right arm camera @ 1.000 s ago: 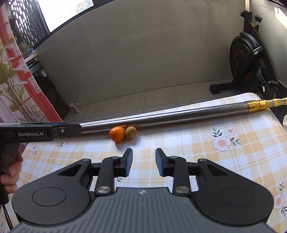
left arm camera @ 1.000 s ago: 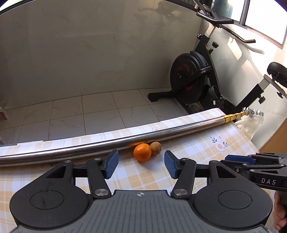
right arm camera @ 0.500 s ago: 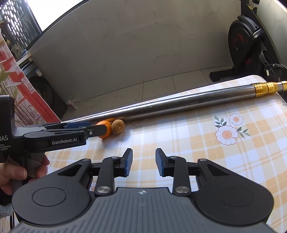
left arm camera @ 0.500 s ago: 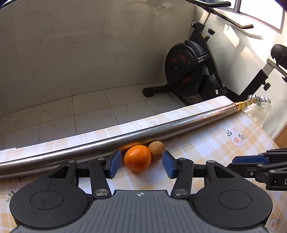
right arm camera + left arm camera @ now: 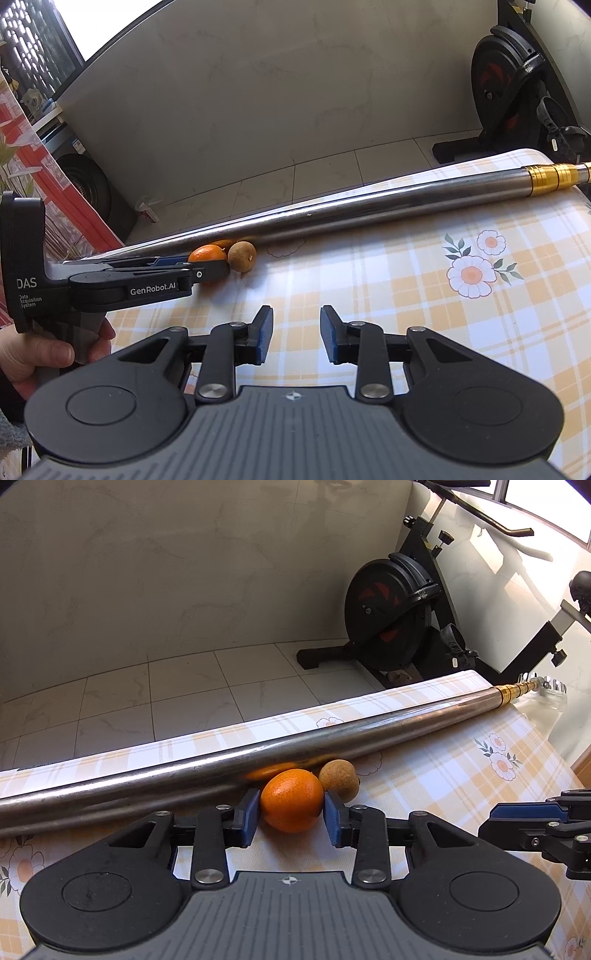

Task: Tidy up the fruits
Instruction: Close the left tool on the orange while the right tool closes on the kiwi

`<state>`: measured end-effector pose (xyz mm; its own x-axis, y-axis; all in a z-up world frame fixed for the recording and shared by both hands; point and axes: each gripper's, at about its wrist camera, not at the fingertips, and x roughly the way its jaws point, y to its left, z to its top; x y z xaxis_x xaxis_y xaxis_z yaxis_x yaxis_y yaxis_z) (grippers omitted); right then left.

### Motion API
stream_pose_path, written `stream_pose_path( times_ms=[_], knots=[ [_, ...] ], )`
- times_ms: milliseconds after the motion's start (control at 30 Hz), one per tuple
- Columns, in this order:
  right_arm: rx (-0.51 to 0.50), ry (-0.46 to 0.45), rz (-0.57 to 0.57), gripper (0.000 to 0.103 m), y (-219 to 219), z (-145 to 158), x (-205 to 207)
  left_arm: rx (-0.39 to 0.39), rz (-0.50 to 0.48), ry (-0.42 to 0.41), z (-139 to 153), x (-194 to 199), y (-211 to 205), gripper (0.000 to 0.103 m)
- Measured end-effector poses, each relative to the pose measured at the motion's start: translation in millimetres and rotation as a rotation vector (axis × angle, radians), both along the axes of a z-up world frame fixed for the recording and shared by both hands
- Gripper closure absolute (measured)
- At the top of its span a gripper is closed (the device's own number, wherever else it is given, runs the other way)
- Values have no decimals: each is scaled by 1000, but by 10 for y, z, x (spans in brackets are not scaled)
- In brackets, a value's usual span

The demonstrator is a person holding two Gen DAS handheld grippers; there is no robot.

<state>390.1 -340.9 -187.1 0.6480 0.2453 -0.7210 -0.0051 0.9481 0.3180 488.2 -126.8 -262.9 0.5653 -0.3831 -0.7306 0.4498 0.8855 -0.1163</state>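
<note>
An orange (image 5: 291,800) lies on the checked tablecloth against a long steel pole (image 5: 332,746). A brown kiwi (image 5: 339,779) touches its right side. My left gripper (image 5: 291,818) has its blue pads on both sides of the orange, which still rests on the cloth; the pads look in contact with it. In the right wrist view the left gripper (image 5: 207,271) covers most of the orange (image 5: 205,253), with the kiwi (image 5: 242,256) beside it. My right gripper (image 5: 296,334) is open and empty over the cloth, well short of the fruit.
The pole (image 5: 369,214) runs along the table's far edge, with a gold collar (image 5: 550,177) at its right end. An exercise bike (image 5: 391,620) stands on the tiled floor beyond. The right gripper's tip (image 5: 535,816) shows at the left wrist view's right edge.
My left gripper moved forward until the orange sat between its pads, and the jaws narrowed onto it. The right gripper shifted slightly and stayed open.
</note>
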Motion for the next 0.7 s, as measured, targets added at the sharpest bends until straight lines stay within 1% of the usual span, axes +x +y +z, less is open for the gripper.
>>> stream_pose_path(
  times_ms=[200, 400, 533, 633, 700],
  knots=[
    [-11, 0, 19, 71, 59, -25, 62, 17, 4, 0, 47, -103, 65, 64],
    [-57, -36, 90, 71, 306, -32, 246, 33, -1, -54, 312, -366, 278, 64],
    [-90, -81, 145, 71, 491, -37, 420, 19, 26, -75, 505, -505, 454, 64],
    [-132, -87, 166, 71, 626, -86, 554, 9, 53, -84, 616, -572, 565, 64],
    [-139, -79, 178, 71, 692, -127, 638, 3, 71, -85, 662, -606, 633, 64]
  ],
)
